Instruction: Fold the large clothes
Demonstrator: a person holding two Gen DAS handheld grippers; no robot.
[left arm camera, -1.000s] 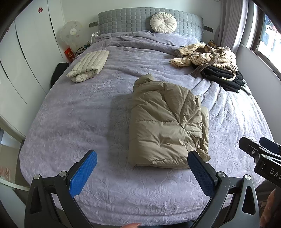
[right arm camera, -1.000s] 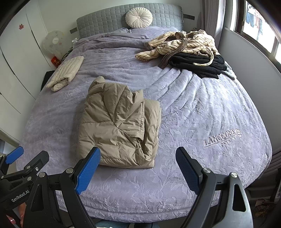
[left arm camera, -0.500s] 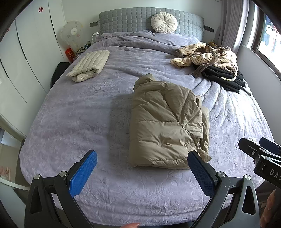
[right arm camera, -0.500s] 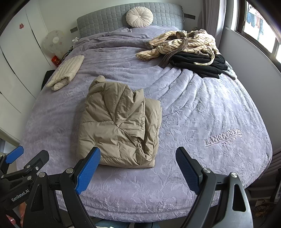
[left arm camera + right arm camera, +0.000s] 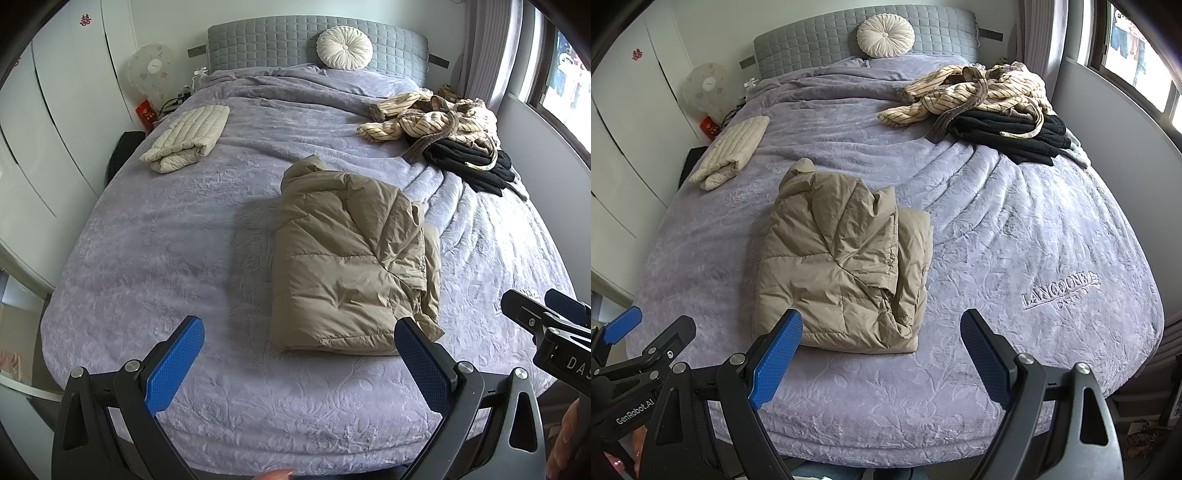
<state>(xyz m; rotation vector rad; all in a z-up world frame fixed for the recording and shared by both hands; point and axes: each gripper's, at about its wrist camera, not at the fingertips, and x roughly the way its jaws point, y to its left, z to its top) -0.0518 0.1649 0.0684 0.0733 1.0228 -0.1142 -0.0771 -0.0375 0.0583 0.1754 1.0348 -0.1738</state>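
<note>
A tan puffer jacket [image 5: 347, 258] [image 5: 838, 266] lies folded into a thick rectangle in the middle of the lilac bedspread [image 5: 155, 258] [image 5: 1015, 229]. My left gripper [image 5: 299, 354] hovers open above the foot of the bed, just short of the jacket's near edge, nothing between its blue pads. My right gripper [image 5: 882, 347] is open too, at the jacket's near right corner and clear of it. Each gripper shows at the edge of the other's view.
A folded cream quilted garment [image 5: 186, 138] [image 5: 729, 151] lies at the far left. An unfolded striped beige garment [image 5: 428, 118] [image 5: 967, 92] sits on black clothes [image 5: 469, 162] [image 5: 1008, 134] at the far right. A round cushion [image 5: 345, 48] leans on the headboard; wardrobe left, window right.
</note>
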